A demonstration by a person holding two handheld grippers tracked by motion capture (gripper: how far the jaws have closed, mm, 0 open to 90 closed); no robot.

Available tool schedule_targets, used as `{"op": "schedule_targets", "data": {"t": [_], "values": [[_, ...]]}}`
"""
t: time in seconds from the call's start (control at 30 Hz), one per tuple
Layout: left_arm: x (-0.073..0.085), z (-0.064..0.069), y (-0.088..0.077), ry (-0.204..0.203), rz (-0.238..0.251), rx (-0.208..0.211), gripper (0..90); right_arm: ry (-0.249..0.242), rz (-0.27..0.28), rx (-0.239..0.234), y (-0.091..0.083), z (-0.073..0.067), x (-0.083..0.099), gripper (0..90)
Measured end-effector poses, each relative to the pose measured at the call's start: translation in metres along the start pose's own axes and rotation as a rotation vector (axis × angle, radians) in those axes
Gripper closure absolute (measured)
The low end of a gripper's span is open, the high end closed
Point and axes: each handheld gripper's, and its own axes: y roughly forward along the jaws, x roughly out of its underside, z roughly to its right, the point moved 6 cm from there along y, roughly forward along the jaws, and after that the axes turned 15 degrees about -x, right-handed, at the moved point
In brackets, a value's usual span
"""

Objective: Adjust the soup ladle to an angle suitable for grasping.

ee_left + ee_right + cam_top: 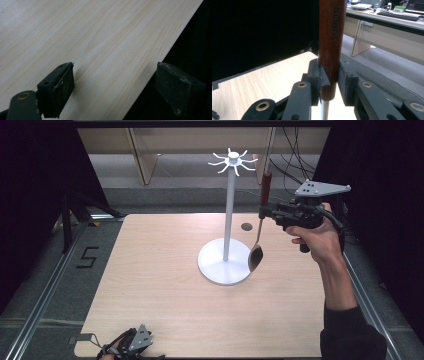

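Note:
A white utensil stand (229, 215) with a round base (215, 267) and a ring of hooks (233, 161) on top rises from the middle of the wooden table (160, 285). To its right hangs a ladle (257, 251) with a reddish-brown handle (330, 40), bowl down, just above the base's edge. My right gripper (264, 211) is shut on that handle, its jaws clamped on both sides in the right gripper view (329, 80). My left gripper (127, 345) rests at the table's near left corner, open, with nothing between its fingers (58, 90).
A small dark round hole (246, 226) marks the table behind the stand. Cables (292, 155) hang beyond the far edge. Metal rails (45, 290) run along both sides of the table. Desks (387, 27) stand in the background.

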Motion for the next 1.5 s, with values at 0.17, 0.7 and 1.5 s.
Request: {"op": "schedule_targets", "data": {"t": [0.17, 0.7, 1.5], "values": [[0.0, 0.0, 0.0, 0.001, -0.001, 0.0, 15.2, 0.006, -0.009, 0.007, 0.004, 0.002, -0.006, 74.2], [0.0, 0.0, 0.0, 0.002, -0.001, 0.0, 15.2, 0.026, -0.024, 0.026, 0.012, 0.007, -0.015, 74.2], [0.0, 0.0, 0.0, 0.005, 0.0, 0.001, 15.2, 0.041, -0.059, 0.055, 0.029, 0.011, -0.021, 74.1]]}}
